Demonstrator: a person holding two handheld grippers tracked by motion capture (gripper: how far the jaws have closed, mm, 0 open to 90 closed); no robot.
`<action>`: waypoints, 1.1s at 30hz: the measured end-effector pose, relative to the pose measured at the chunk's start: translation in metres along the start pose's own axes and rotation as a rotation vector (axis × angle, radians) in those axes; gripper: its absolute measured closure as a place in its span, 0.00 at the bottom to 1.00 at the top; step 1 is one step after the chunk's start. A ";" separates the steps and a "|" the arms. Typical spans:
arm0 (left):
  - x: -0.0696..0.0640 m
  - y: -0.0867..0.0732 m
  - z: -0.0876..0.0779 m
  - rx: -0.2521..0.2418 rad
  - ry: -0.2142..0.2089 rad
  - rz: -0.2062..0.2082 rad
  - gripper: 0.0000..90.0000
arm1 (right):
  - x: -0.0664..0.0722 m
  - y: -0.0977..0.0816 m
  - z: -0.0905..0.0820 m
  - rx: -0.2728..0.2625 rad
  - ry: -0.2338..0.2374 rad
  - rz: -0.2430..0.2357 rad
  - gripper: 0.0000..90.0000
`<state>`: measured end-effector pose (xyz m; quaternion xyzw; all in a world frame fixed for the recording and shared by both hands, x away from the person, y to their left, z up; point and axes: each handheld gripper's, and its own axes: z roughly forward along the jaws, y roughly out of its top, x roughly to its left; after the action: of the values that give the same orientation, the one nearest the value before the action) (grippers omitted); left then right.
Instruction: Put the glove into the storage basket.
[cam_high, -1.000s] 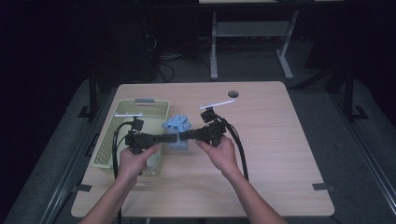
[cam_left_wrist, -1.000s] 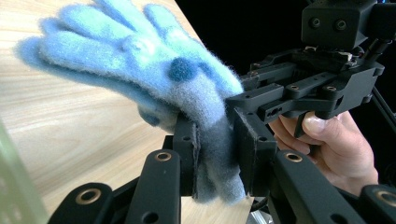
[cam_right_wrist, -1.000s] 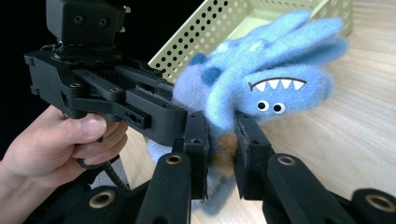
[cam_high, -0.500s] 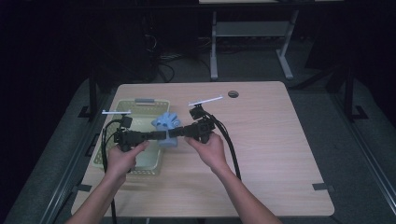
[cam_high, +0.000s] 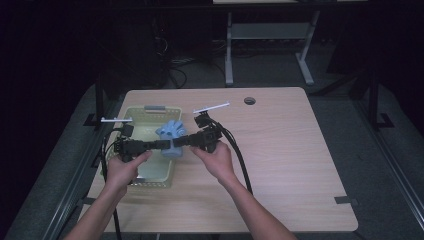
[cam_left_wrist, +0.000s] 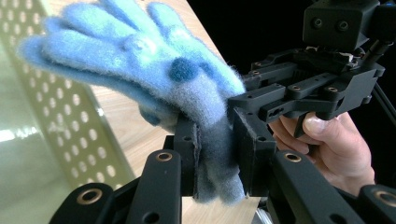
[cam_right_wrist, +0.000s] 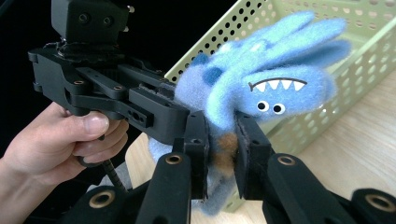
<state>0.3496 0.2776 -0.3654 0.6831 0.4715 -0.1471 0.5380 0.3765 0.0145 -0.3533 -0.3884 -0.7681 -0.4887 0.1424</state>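
Two grippers pinch one blue fuzzy glove (cam_high: 171, 136) from opposite sides, holding it in the air above the right edge of the basket (cam_high: 131, 116); the left gripper (cam_high: 161, 145) comes in from the left over the basket, the right gripper (cam_high: 182, 142) from the right over the table (cam_high: 280, 150); their tips meet at the glove's cuff. In the left gripper view the jaws press on the grey-blue cuff (cam_left_wrist: 215, 154), with the glove's fingers fanning up and to the left and the right gripper (cam_left_wrist: 243, 100) closed on the same cuff just beyond; the right hand (cam_left_wrist: 331, 144) grips its handle. In the right gripper view the jaws squeeze the cuff too; the glove (cam_right_wrist: 261, 84) shows a toothy mouth and two eyes, and the left hand (cam_right_wrist: 65, 135) holds the left gripper (cam_right_wrist: 182, 109) at the left; the pale green perforated basket (cam_right_wrist: 373, 51) lies behind the glove, at the table's left side.
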 end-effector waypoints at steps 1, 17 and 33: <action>0.002 0.000 -0.003 0.000 0.004 -0.002 0.80 | 0.001 0.001 0.004 0.005 0.002 0.000 0.85; 0.014 0.000 -0.019 0.001 0.018 -0.016 0.81 | 0.005 0.008 0.026 0.018 0.018 0.009 0.85; 0.024 0.000 -0.025 0.001 0.024 -0.027 0.81 | 0.003 0.010 0.038 0.025 0.026 0.025 0.85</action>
<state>0.3542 0.3108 -0.3728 0.6785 0.4873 -0.1463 0.5299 0.3880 0.0502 -0.3638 -0.3899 -0.7673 -0.4823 0.1632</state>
